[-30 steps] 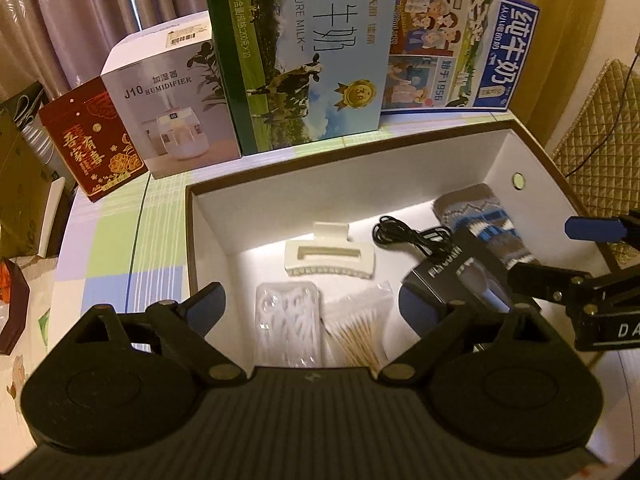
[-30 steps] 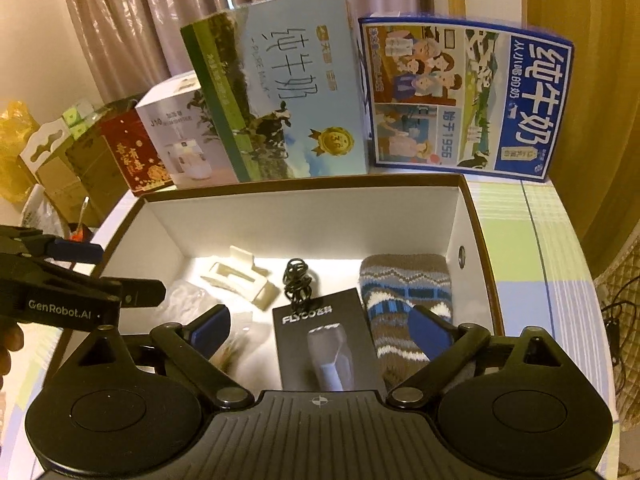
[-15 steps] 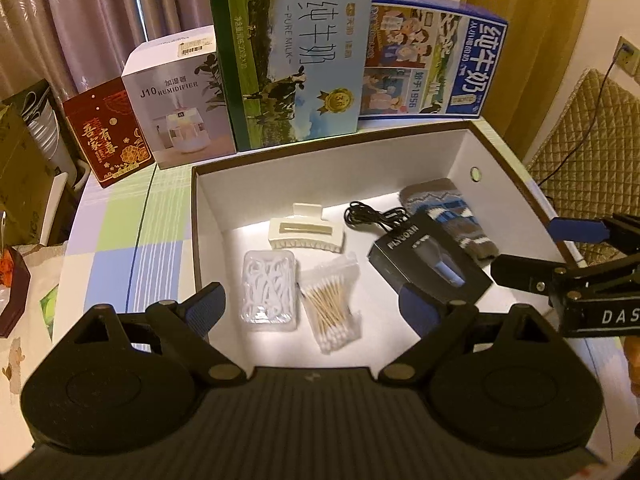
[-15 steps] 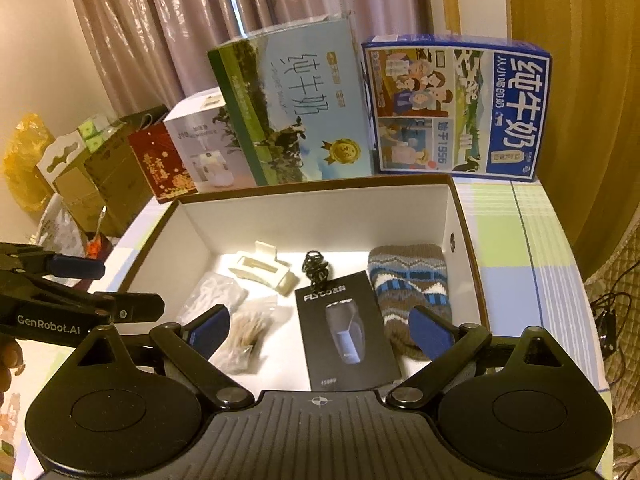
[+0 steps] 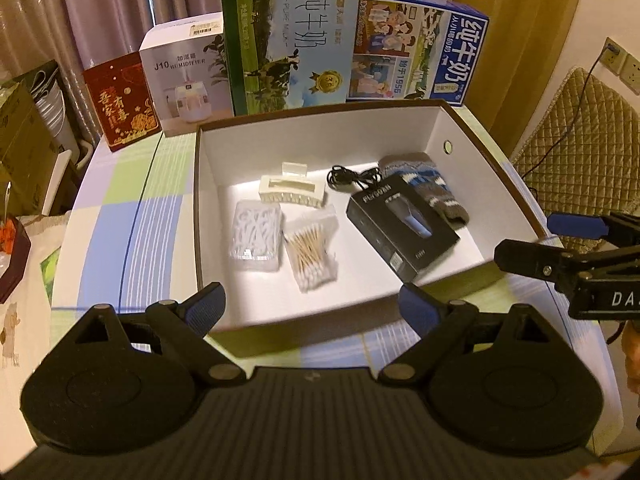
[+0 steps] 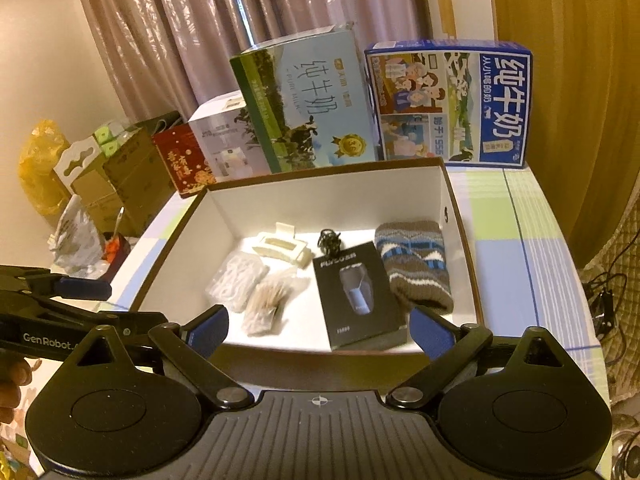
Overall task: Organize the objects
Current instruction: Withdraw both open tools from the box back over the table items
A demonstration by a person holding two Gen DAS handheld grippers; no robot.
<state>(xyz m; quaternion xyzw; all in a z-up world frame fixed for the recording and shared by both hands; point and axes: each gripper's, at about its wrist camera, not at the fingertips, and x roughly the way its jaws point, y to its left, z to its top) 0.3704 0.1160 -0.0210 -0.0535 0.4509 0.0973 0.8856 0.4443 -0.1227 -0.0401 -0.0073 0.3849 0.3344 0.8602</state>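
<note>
Blue-padded fingers of the left gripper [image 5: 312, 306] stood spread wide and held nothing, hovering over the near wall of the open white box [image 5: 436, 128]; the right gripper [image 6: 318, 330] was likewise spread and empty at the box's near edge. Inside lay a cream hair clip [image 5: 291, 191], a floss-pick case [image 5: 257, 235], a bag of cotton swabs [image 5: 311, 249], a black shaver box [image 5: 401, 229], a coiled cable [image 5: 349, 178] and a knitted sock [image 5: 423, 186]. Compared with a second earlier, both grippers had drawn back from inside the box, so its whole floor and near rim came into view; the contents had not shifted.
</note>
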